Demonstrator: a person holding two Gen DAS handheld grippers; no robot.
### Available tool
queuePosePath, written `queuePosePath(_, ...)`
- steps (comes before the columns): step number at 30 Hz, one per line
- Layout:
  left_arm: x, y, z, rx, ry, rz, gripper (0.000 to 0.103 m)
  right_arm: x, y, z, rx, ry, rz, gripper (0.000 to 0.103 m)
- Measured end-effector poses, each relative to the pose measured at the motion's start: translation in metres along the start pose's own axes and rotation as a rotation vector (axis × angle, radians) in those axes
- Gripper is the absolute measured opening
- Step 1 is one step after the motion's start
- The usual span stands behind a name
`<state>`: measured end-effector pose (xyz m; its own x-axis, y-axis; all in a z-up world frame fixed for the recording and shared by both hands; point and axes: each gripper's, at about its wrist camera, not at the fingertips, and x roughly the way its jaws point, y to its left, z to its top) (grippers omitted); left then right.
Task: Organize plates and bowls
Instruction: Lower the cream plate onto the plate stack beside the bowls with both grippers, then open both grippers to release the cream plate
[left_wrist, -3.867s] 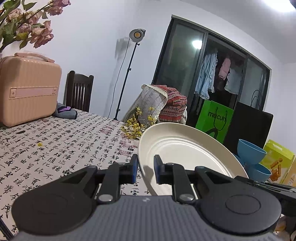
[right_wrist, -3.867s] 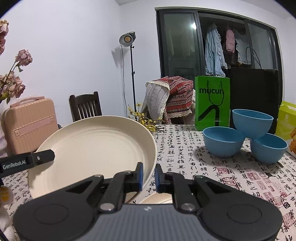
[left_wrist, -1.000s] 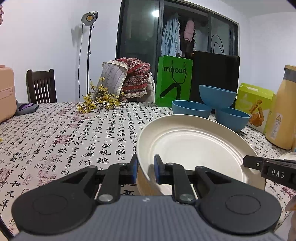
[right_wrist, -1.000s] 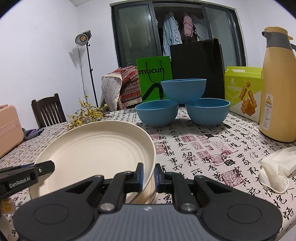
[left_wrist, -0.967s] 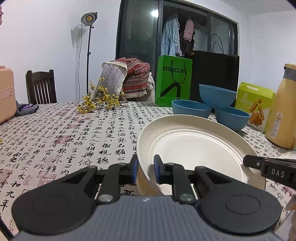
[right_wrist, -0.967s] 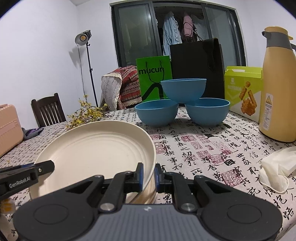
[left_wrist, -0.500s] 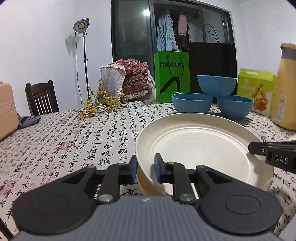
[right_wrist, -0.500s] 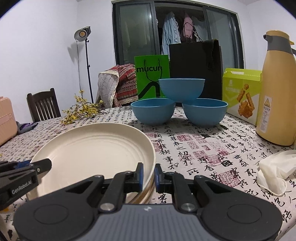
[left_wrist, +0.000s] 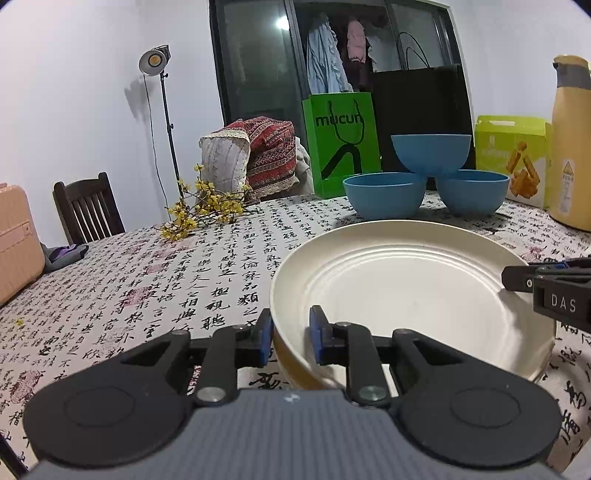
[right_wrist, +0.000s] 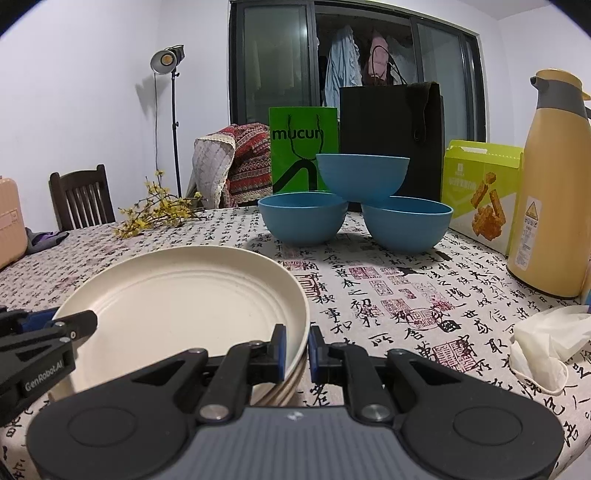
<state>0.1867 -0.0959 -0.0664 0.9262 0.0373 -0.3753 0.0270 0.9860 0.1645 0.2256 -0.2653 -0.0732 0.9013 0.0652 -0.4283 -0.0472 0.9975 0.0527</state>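
A cream plate (left_wrist: 406, 280) lies nearly flat on a stack of cream plates (right_wrist: 291, 384) at the near side of the table. My left gripper (left_wrist: 288, 328) straddles its left rim, one pad outside and one inside, close on the edge. On the opposite rim of the plate (right_wrist: 184, 295) my right gripper (right_wrist: 295, 339) is shut. Each gripper's tip shows in the other's view, at the plate's far side. Behind the stack stand three blue bowls (right_wrist: 364, 177): two on the table, the third resting on their rims.
A yellow thermos (right_wrist: 550, 206) and a green snack box (right_wrist: 480, 195) stand at the right. A crumpled white tissue (right_wrist: 546, 339) lies near the right edge. Green and black bags stand behind the bowls. Yellow flower sprigs (left_wrist: 203, 210), a pink case (left_wrist: 14, 240) and a chair are left.
The plate has tipped from a slant to nearly flat and settled onto the stack. Both views have rolled level. The gap between the left pads looks slightly wider.
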Motion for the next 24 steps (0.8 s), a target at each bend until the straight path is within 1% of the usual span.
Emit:
queuePosePath(8,0.0016,-0.0017,0.0003,0.020,0.018,0.006,0.022,0.0004,0.0001,0.0003,0.000,0.001,0.000,0.012)
queuePosePath(16,0.0030,0.0011,0.0031,0.020,0.036,-0.007,0.023,0.0011,-0.0009,0.0006,0.006,0.004,0.005,0.012)
queuePosePath(18,0.0036,0.0020,0.0032,0.016,0.041,-0.013,0.025,0.0007,-0.0021,0.0009,0.011,0.006,0.007,0.012)
queuePosePath(20,0.0047,0.0032,0.0034,0.008,0.045,-0.016,0.031,0.0004,-0.0030,0.0012,0.016,0.006,0.011,0.013)
queuePosePath(22,0.0029,0.0044,0.0041,0.004,0.034,-0.018,0.033,-0.0004,-0.0039,0.0018,0.025,0.005,0.016,0.013)
queuePosePath(24,-0.0004,0.0060,0.0058,-0.003,0.017,-0.023,0.040,-0.0015,-0.0059,0.0024,0.034,0.003,0.021,0.014)
